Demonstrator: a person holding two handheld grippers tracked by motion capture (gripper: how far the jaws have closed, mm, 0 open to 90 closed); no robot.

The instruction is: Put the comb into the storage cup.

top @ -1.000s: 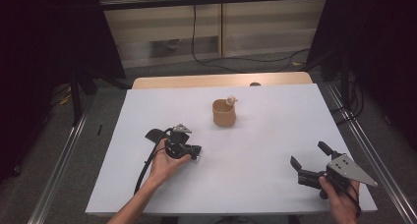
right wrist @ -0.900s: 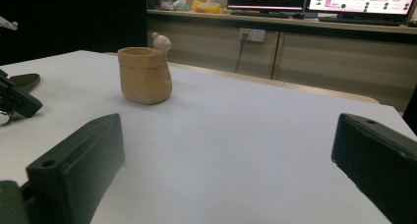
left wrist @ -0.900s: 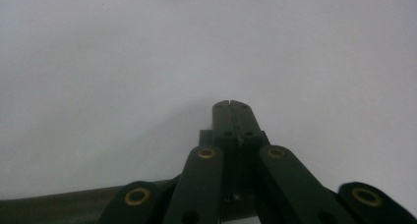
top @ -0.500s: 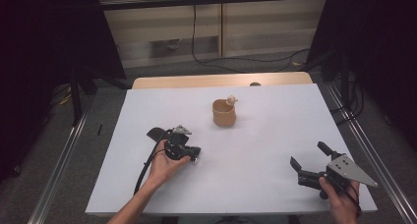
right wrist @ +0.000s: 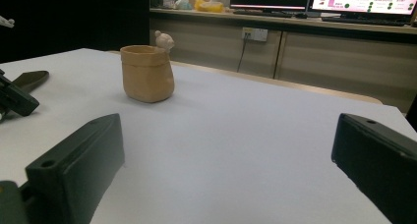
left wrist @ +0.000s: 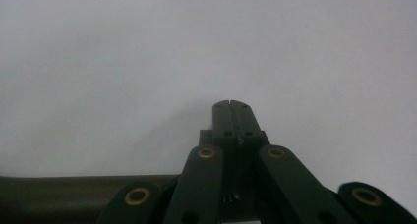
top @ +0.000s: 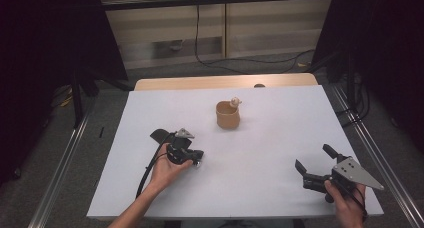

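A small tan pot [top: 228,115] with a pale figure on its rim stands mid-table; it also appears as the tan pot [right wrist: 147,72] in the right gripper view. My left gripper [top: 183,151], held in a hand left of centre, is shut with nothing between its jaws; in its own view the left gripper [left wrist: 230,105] points down close to the white table [left wrist: 123,62]. My right gripper [top: 314,159] rests open at the front right, aimed at the pot from well short of it; its wide-apart jaws frame the right gripper [right wrist: 226,130] view.
A dark flat piece [top: 159,134] lies just beside the left gripper; I cannot tell whether it belongs to it. The white table [top: 280,133] ends at a wooden strip [top: 225,81] at the back. Metal rails [top: 372,153] run along both sides.
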